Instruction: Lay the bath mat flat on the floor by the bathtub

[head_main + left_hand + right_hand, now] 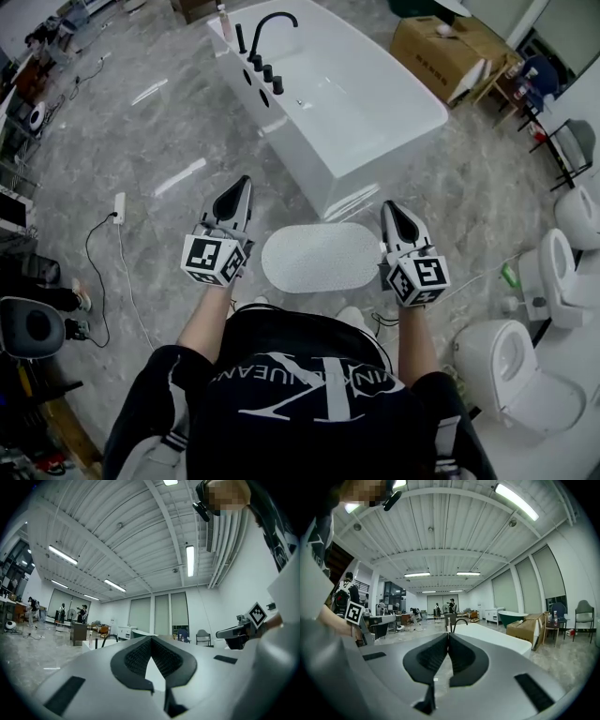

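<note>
Flanking the bath mat (pixel 321 257) by bathtub (pixel 314 164) and toilet (pixel 517 367), left claw (pixel 245 181) and right claw (pixel 390 206) hang closed.

Large lab-like hall: freestanding bathtub (pixel 347 94), row of toilets (pixel 525 370), cardboard box (pixel 450 52), strip-lit ribbed ceiling (pixel 450 527).

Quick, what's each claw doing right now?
Left claw: closed, holding nothing.
Right claw: closed, holding nothing.
</note>
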The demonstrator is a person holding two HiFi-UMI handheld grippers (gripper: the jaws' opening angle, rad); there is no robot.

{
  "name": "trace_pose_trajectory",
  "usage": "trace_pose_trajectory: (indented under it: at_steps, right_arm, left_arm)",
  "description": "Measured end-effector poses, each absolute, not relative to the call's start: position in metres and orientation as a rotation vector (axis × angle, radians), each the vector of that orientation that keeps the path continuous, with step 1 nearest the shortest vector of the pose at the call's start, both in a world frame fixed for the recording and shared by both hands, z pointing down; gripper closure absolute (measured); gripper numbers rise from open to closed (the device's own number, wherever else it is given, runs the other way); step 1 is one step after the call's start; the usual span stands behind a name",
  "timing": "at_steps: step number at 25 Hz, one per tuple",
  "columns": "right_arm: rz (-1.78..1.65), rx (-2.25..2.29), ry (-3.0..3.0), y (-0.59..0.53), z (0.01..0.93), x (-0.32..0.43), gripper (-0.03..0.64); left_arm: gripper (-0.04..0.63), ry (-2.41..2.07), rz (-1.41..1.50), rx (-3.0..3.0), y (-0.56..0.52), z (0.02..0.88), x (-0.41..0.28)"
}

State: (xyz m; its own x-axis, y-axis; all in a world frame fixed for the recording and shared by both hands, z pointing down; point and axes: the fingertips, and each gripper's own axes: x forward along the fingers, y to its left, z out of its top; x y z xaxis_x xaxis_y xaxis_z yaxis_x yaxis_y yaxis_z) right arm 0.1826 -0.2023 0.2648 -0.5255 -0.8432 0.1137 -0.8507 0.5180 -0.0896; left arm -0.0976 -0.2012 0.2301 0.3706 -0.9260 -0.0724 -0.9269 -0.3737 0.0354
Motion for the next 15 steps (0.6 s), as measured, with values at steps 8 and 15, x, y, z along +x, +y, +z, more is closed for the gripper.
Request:
trace_pose_trajectory:
  at_steps: [8, 15]
  right_arm:
    - [0.292, 1.547, -2.635, -0.197, 0.283, 0.199, 0.591]
    - [0.271, 1.559, -2.597, -0.198, 0.291, 0.198, 0.591]
  left_arm:
    - [0.581, 1.761, 0.045, -2.599, -0.202, 0.238, -0.101]
    - [0.581, 1.788, 0.014, -2.591, -0.203, 0.244, -0.114]
